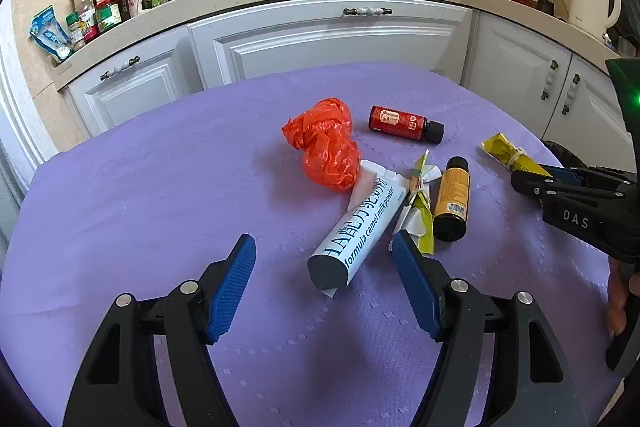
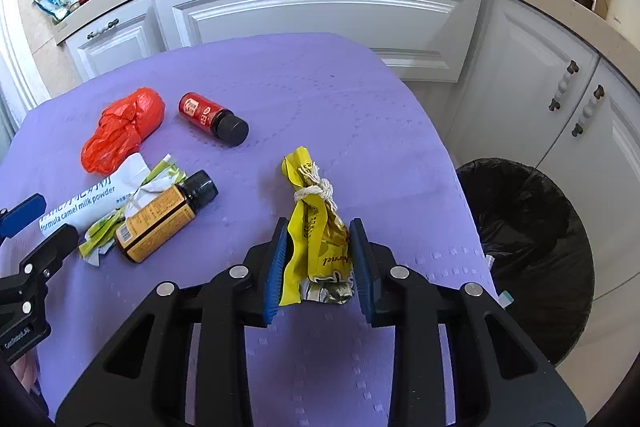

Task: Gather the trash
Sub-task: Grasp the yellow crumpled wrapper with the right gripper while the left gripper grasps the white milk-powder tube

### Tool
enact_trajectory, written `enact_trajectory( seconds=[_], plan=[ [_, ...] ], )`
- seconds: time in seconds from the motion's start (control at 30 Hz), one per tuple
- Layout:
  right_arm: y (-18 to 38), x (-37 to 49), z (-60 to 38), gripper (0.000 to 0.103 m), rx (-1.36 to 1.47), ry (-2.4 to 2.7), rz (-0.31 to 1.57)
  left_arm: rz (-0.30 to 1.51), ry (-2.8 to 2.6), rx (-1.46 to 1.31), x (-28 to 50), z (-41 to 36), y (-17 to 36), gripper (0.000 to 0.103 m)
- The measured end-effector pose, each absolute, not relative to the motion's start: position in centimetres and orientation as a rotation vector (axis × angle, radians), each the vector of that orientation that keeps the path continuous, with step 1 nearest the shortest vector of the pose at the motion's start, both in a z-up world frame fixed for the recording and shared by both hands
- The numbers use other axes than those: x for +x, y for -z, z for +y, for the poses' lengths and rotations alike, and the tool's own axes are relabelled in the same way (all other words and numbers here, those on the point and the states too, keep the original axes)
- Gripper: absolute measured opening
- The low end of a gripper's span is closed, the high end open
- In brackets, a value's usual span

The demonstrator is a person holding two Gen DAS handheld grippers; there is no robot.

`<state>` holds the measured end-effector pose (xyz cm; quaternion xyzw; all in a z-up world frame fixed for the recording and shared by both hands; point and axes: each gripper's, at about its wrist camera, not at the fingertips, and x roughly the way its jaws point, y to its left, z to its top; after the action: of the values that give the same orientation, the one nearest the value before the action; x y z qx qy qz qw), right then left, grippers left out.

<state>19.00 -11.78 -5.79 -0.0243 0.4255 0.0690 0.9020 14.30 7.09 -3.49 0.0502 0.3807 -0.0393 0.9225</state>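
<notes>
Here, from your left wrist, your left gripper point(image 1: 324, 259) stands spread over the dimpled purple tablecloth point(image 1: 160, 187), the near end of the white cylindrical milk-powder tube point(image 1: 352, 227) between its ribbed blue pads, beside one crinkled orange plastic bag point(image 1: 326, 143) and two small glass bottles, red-labelled point(image 1: 404, 123) and amber-labelled point(image 1: 452, 203). From your right wrist, your right gripper point(image 2: 320, 255) pinches the crumpled yellow foil wrapper tied with white string point(image 2: 316, 227), near the round black-lined bin point(image 2: 532, 239).

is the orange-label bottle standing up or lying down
Lying down. The orange-label bottle rests on its side on the purple tablecloth, black cap pointing away, beside the green-and-white wrapper.
</notes>
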Motion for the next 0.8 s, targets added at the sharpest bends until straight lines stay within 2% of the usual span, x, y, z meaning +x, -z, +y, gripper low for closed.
enact_trajectory(
  seconds=[0.3,0.4,0.53,0.8],
  plan=[
    [5.6,17.4,-12.3,0.028,-0.031,-0.137,0.874,0.79,0.099,0.112,14.2,6.7,3.6,0.051],
    [5.6,17.1,-12.5,0.028,-0.025,-0.131,0.875,0.791,0.127,0.114,14.3,6.5,3.7,0.042],
    [5.6,16.8,-12.7,0.028,-0.02,-0.128,0.877,0.807,0.161,0.122,14.3,6.1,3.9,0.023],
    [5.7,16.7,-12.8,0.028,-0.016,-0.126,0.877,0.825,0.191,0.107,14.5,6.1,4.2,0.012]
  ],
)
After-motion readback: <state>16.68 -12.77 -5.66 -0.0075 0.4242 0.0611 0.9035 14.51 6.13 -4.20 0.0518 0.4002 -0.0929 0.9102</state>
